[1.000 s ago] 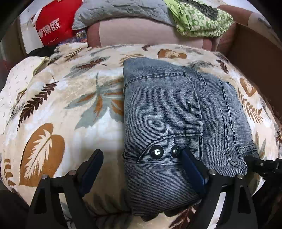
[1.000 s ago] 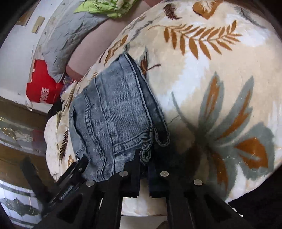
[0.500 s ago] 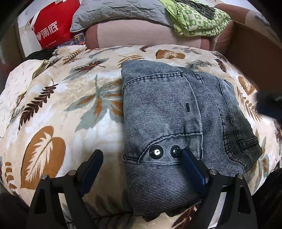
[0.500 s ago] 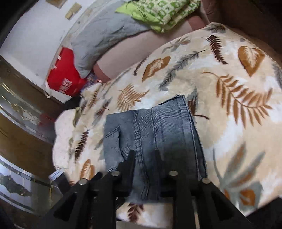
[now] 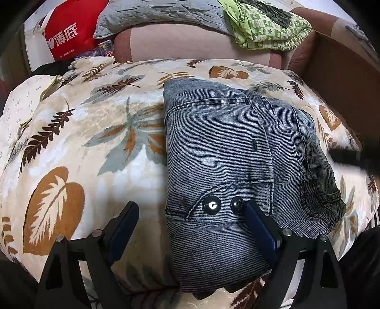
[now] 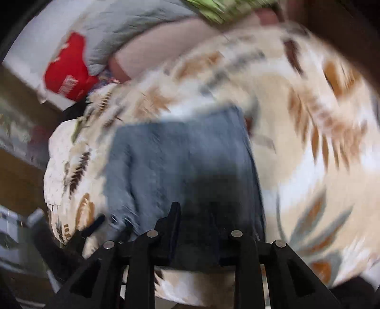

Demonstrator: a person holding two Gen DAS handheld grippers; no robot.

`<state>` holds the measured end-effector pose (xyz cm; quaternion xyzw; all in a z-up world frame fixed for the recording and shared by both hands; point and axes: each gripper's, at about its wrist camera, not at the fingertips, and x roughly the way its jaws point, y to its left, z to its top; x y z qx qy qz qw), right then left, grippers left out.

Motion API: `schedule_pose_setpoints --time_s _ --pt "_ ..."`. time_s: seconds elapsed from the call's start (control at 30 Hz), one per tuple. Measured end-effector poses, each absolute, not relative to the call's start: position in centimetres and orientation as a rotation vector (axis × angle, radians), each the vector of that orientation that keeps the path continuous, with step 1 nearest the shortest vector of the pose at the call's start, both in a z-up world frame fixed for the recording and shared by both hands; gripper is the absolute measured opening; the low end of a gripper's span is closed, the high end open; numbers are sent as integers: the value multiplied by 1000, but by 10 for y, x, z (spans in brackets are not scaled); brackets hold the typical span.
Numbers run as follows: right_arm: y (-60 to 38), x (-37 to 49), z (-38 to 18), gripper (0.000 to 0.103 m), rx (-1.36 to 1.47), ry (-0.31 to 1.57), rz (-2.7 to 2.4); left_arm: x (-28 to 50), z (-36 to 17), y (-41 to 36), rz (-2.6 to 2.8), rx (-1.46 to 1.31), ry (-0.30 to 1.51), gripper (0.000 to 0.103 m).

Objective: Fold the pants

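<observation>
The folded pants [image 5: 237,171] lay on a leaf-print blanket [image 5: 78,142], filling the centre and right of the left wrist view, with two metal snaps [image 5: 212,205] showing near the lower middle. The left gripper [image 5: 190,225] sat at the bottom of that frame with its jaws spread wide; its right finger [image 5: 258,228] rested on the denim just beside the snaps, while the left finger [image 5: 123,225] stood over bare blanket. Along the top edge were a red bag [image 5: 68,35] at upper left, a gray pillow [image 5: 161,13] and a green patterned cloth [image 5: 266,26] at upper right.

The right wrist view was heavily blurred. There the pants [image 6: 180,166] appeared in the centre, above the right gripper [image 6: 197,228] at the bottom, whose jaws stood apart with nothing between them. A dark shadow fell on the cloth just above its fingers [image 6: 172,228].
</observation>
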<state>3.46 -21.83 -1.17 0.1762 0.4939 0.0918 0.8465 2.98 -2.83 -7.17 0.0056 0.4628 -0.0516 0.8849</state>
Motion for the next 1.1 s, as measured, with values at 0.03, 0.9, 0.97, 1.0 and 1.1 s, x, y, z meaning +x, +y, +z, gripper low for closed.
schedule_pose_setpoints --time_s 0.03,0.9,0.97,1.0,1.1 --pt "-215 42 -2 32 358 1024 197 30 -72 -28 -108 12 963 91" --pt "-228 110 -36 54 273 1174 136 22 -79 -34 -198 -53 1001 92" --pt "-223 110 -15 54 267 1109 158 21 -81 -33 -198 -65 1000 92" --pt "-221 112 -5 55 276 1069 172 21 -80 -33 -200 -60 999 92" --pt "-210 124 3 64 187 1026 143 21 -80 -34 -204 -64 1001 92"
